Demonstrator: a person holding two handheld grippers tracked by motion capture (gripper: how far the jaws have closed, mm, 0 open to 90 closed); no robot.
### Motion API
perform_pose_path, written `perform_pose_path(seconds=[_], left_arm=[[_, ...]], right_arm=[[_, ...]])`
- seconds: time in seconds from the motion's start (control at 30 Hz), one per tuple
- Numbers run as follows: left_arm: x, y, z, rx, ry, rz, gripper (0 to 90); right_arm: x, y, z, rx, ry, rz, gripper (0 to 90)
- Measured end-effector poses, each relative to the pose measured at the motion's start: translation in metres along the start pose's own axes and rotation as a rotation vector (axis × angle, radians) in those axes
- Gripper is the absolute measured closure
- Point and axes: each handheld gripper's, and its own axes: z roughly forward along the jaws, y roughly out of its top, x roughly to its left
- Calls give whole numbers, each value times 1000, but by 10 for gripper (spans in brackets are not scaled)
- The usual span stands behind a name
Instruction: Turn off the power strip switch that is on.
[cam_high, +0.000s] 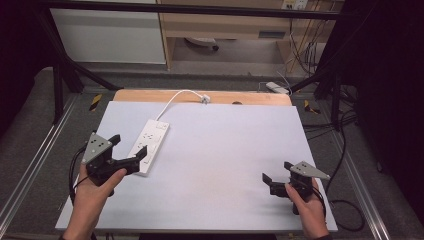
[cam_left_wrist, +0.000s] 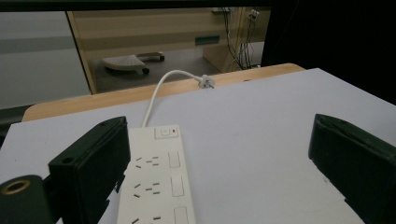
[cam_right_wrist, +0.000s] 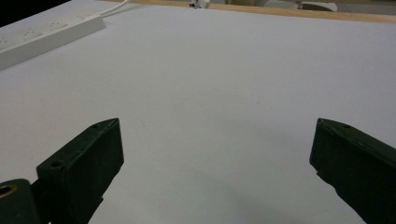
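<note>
Left gripper (cam_high: 131, 150), jaws apart, poised just over near end of power strip (cam_high: 149, 141) at table's (cam_high: 225, 150) left, probably lined up for grasping. Right gripper (cam_high: 277, 174), jaws apart too, idle, well away.

White power strip (cam_high: 149, 144) with red switch light, pale grey table (cam_high: 225, 165), black fingers (cam_left_wrist: 88, 168).

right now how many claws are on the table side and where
2. The left claw is at the table's left edge, open by the near end of the white power strip. The right claw is near the right front corner, open over bare surface.
</note>
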Motion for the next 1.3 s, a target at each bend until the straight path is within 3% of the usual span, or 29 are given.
perform_pose_path(seconds=[0.33,0.57,0.83,1.2,1.3], left_arm=[[-6,5,13,22,-20,17,66],[-2,7,24,20,-24,5,105],[1,0,36,38,-29,8,110],[1,-8,47,63,-43,16,255],[2,-10,48,64,-39,15,372]], right_arm=[[0,0,0,4,0,-3,30],[-1,0,0,3,-5,0,26],[-3,0,1,3,-13,8,25],[-3,1,0,3,-10,3,25],[-3,1,-1,5,-8,5,25]])
